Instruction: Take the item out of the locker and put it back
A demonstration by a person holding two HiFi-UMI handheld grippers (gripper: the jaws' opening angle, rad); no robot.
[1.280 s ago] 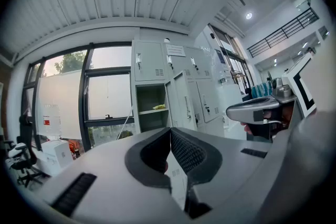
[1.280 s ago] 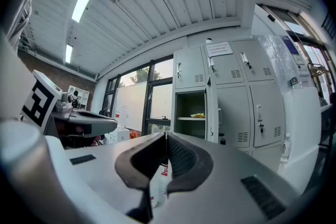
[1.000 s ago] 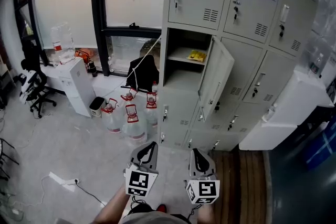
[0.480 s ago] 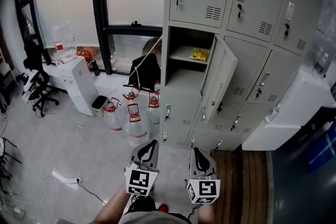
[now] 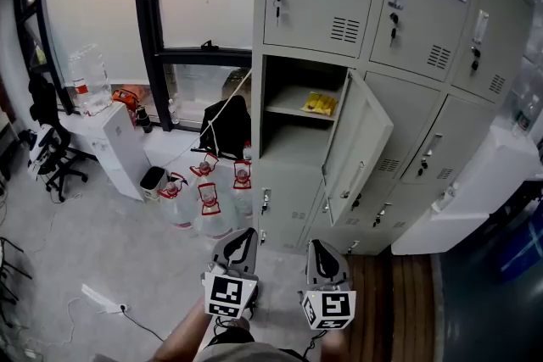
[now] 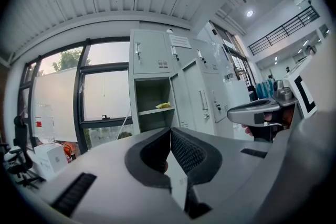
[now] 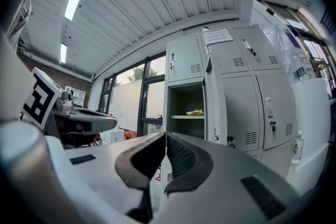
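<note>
In the head view, the left hand-held gripper and the right hand-held gripper sit side by side below the open locker, both well apart from it. The yellow item lies on the shelf inside the locker, at the side where the swung-out door hangs. Water bottles stand on the floor to the locker's left. In the left gripper view, the 2 jaws are pressed together with nothing between them, and the item shows on the locker's shelf, well ahead. In the right gripper view, the 2 jaws also meet, empty, facing the locker, with the item on its shelf beyond.
</note>
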